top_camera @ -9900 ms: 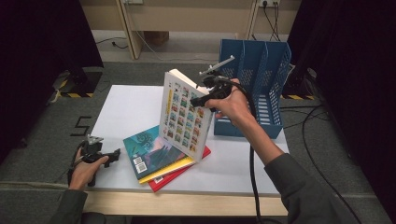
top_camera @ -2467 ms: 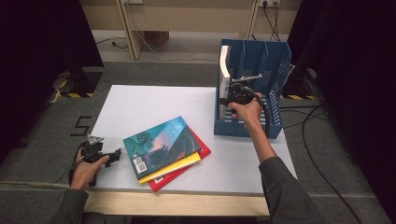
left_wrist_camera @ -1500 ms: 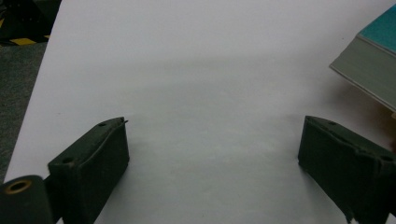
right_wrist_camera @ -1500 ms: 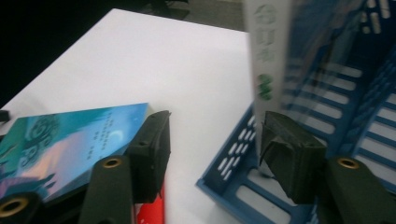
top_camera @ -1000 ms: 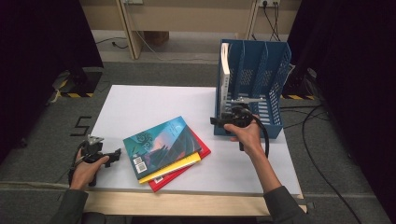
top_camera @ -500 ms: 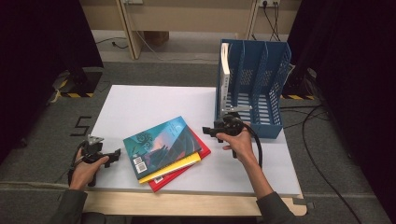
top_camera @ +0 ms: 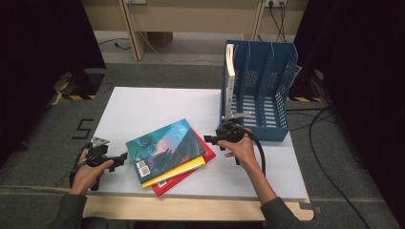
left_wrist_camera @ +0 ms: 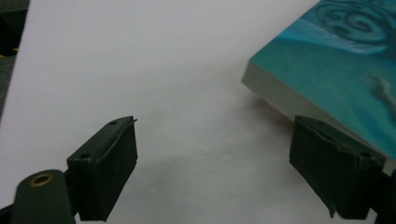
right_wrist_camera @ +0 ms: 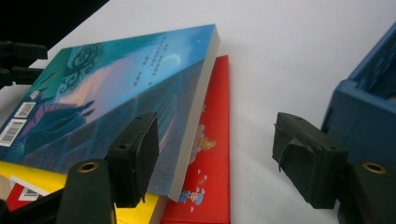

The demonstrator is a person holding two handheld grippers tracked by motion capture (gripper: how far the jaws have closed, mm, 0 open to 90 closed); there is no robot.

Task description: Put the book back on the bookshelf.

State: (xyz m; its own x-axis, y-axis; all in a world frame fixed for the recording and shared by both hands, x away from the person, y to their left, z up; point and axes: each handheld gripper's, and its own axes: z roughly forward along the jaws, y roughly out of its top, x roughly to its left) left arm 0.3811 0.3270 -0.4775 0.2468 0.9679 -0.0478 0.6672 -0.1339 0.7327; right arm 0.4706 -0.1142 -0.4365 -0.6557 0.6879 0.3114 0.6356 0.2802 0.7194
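Since 1 second ago the right gripper (top_camera: 210,139) has come down from the blue file rack (top_camera: 282,131) toward the book stack and its jaws have just been opening, with nothing between them; the left gripper (top_camera: 125,156) sits at the stack's near-left corner, its jaws having just closed a little, gaping and holding nothing. Nearest lies the stack of 3: the teal book (top_camera: 165,149) on top, the yellow book (top_camera: 177,171) under it, the red book (top_camera: 203,157) lowest; the teal book's long axis runs from near-left to far-right, its barcode corner toward the person; its fore-edge faces the right gripper, just beside it. Bare white tabletop (top_camera: 157,102) lies open behind the stack; farthest, 1 white book (top_camera: 230,64) stands upright in the rack's leftmost slot.
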